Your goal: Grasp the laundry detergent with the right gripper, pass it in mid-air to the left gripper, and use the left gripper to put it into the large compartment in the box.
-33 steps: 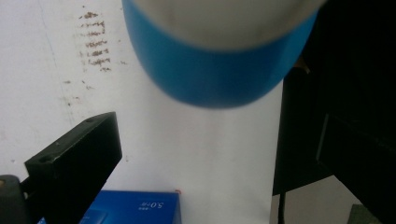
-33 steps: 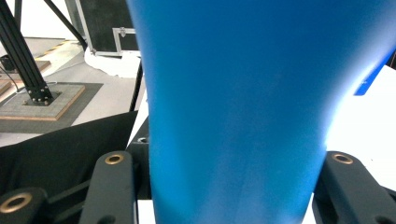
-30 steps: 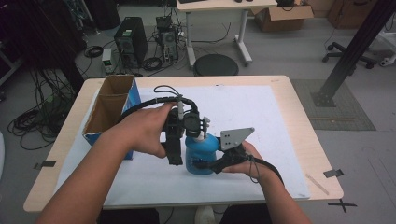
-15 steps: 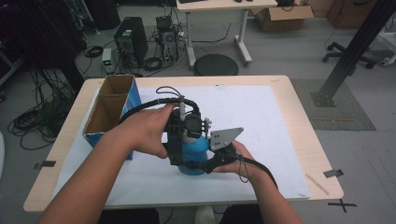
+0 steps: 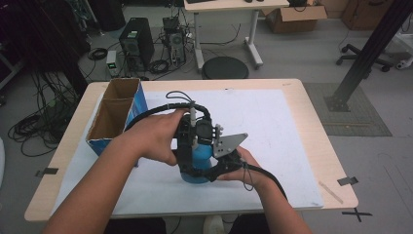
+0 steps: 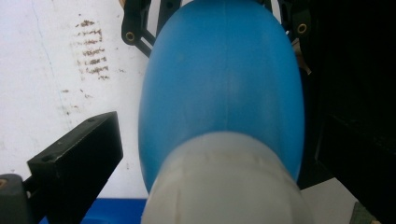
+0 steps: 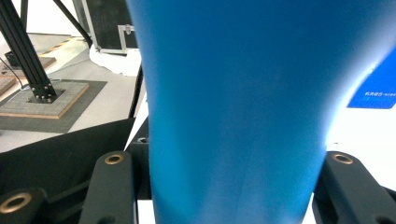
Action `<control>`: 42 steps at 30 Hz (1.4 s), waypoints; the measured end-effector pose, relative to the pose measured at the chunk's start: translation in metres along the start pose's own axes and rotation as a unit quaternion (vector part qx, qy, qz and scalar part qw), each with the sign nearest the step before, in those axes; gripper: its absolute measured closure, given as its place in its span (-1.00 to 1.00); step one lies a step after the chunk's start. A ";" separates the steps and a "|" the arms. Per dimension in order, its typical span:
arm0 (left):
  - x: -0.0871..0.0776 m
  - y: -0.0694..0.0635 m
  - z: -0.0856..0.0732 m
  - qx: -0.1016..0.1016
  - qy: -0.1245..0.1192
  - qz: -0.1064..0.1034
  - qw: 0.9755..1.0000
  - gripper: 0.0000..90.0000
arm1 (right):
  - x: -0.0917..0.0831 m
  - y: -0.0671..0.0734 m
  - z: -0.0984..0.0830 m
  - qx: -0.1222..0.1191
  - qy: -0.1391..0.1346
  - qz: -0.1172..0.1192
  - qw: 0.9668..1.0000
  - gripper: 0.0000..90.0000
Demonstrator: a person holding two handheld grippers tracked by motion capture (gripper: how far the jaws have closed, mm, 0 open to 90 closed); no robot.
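A blue bottle (image 5: 198,160) with a white cap (image 6: 219,182) stands upright on the white mat (image 5: 277,131). My right gripper (image 5: 204,173) comes in from the near right and is shut on the bottle's lower body (image 7: 238,102), with a black finger (image 7: 112,186) on each side. My left gripper (image 5: 194,139) reaches down over the top of the bottle. In the left gripper view its jaws straddle the cap, and its left finger (image 6: 79,158) stands clear of it with mat showing between. Its right jaw is a dark mass close beside the bottle.
An open cardboard box with blue sides (image 5: 114,114) stands at the mat's left edge, close to my left forearm. Bare mat stretches to the right and back of the bottle. The wooden table's edge (image 5: 321,126) runs along the right.
My right gripper and the bottle have shifted a little to the left and nearer to the person. The left hand has stayed over the bottle's top.
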State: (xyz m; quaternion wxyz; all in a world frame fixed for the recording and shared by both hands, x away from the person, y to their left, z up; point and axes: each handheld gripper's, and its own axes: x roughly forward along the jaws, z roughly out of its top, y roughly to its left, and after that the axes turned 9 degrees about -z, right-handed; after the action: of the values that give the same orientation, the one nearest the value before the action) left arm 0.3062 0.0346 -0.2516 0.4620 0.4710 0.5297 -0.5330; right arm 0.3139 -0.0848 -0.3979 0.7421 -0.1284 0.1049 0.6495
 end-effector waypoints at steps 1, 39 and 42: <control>0.000 0.000 0.000 0.000 0.000 0.000 1.000 -0.97 | 0.000 0.000 0.000 0.000 0.000 -0.001 1.000 0.00; 0.001 -0.003 0.002 0.017 0.013 0.014 1.000 -0.47 | 0.004 0.003 0.006 -0.007 -0.005 0.000 1.000 0.00; 0.001 -0.003 0.002 0.017 0.012 0.013 1.000 -0.44 | 0.004 0.004 0.006 -0.001 -0.004 0.003 1.000 0.00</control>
State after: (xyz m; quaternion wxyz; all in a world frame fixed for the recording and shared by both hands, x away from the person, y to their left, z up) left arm 0.3031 0.0327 -0.2524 0.4542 0.4926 0.5199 -0.5299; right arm 0.3105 -0.0781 -0.3938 0.7403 -0.1261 0.1012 0.6526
